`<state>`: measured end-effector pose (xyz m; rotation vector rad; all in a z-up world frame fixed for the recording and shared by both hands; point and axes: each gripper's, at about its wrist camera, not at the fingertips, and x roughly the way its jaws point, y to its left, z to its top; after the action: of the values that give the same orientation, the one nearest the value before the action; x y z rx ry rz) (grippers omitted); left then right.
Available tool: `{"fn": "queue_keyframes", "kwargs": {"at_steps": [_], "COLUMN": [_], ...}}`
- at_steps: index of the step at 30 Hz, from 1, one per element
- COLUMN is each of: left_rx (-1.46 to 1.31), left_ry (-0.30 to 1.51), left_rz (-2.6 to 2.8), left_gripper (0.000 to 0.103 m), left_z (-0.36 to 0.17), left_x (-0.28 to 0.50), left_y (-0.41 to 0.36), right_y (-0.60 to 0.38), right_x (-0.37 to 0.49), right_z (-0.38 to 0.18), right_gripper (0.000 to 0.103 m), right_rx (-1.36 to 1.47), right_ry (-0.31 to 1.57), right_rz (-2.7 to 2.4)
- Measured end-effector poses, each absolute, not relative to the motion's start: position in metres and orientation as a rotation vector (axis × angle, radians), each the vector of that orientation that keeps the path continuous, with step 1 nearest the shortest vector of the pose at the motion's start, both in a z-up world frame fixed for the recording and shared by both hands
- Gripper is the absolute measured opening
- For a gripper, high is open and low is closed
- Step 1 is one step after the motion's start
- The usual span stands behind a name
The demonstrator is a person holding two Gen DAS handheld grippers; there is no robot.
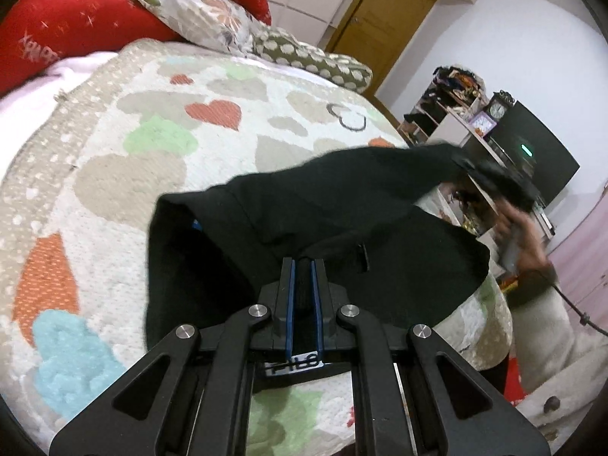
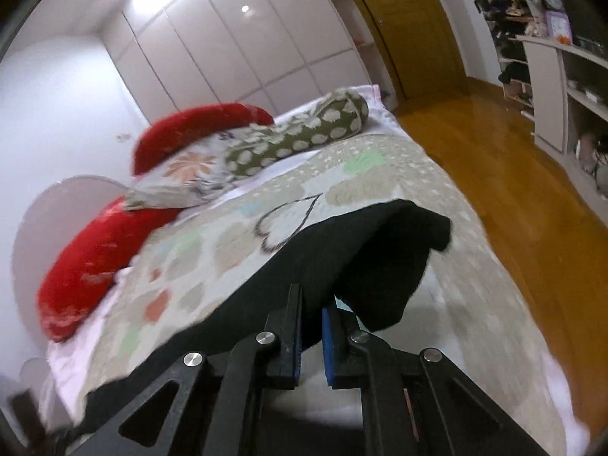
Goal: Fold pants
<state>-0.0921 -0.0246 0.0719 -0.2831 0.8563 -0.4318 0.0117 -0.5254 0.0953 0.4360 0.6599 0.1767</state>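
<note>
The left gripper (image 1: 303, 266) pinches the black pants (image 1: 323, 205) at their near edge above the heart-patterned bedspread (image 1: 152, 133). The right gripper (image 2: 311, 304), jaws narrow, clamps the same cloth.

left gripper (image 1: 303, 266) is clamped on a fold of the black pants (image 1: 304, 209), which stretch up and right from it over the heart-print bed (image 1: 152, 114).
</note>
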Motion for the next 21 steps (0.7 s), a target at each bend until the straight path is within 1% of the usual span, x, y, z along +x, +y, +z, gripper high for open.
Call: {"fn": "queue_keyframes", "kwargs": {"at_steps": [2,4,5,6,8,9,10,12,13,17,21], "left_rx": [-0.298,-0.317,-0.34,-0.353,-0.367,-0.373,-0.373,-0.358,-0.353,-0.345,-0.342], "left_ry": [0.842,0.84,0.841,0.844,0.861,0.866,0.867,0.86,0.853,0.844,0.849], "left_rz": [-0.422,-0.405,-0.403,-0.403,-0.377,-0.378,-0.377,-0.374,-0.375,-0.375,-0.362], "left_gripper": [0.007,0.007,0.007,0.007,0.007,0.007,0.007,0.007,0.007,0.007,0.007], "left_z": [0.074,0.074,0.072,0.07,0.063,0.061,0.06,0.062,0.065,0.068,0.068], "left_x": [-0.099,-0.103,-0.105,-0.105,-0.104,-0.105,-0.106,-0.107,-0.108,-0.108,-0.107], "left_y": [-0.015,-0.005,0.002,0.006,0.012,0.012,0.011,0.009,0.007,0.003,0.004], "right_y": [-0.528,-0.535,-0.538,-0.539,-0.541,-0.544,-0.547,-0.556,-0.556,-0.55,-0.55], "right_x": [-0.027,-0.062,-0.068,-0.071,-0.075,-0.083,-0.09,-0.104,-0.106,-0.1,-0.081], "right_z": [0.096,0.082,0.07,0.057,0.029,0.024,0.025,0.032,0.034,0.039,0.033], "right_gripper": [0.008,0.008,0.008,0.011,0.013,0.017,0.023,0.029,0.035,0.035,0.035], "right_rx": [0.42,0.446,0.459,0.464,0.48,0.495,0.502,0.529,0.541,0.545,0.63], "right_ry": [0.66,0.689,0.726,0.782,0.931,0.944,0.928,0.886,0.879,0.86,0.851], "right_rz": [0.174,0.163,0.158,0.148,0.134,0.138,0.129,0.117,0.122,0.155,0.15]}}
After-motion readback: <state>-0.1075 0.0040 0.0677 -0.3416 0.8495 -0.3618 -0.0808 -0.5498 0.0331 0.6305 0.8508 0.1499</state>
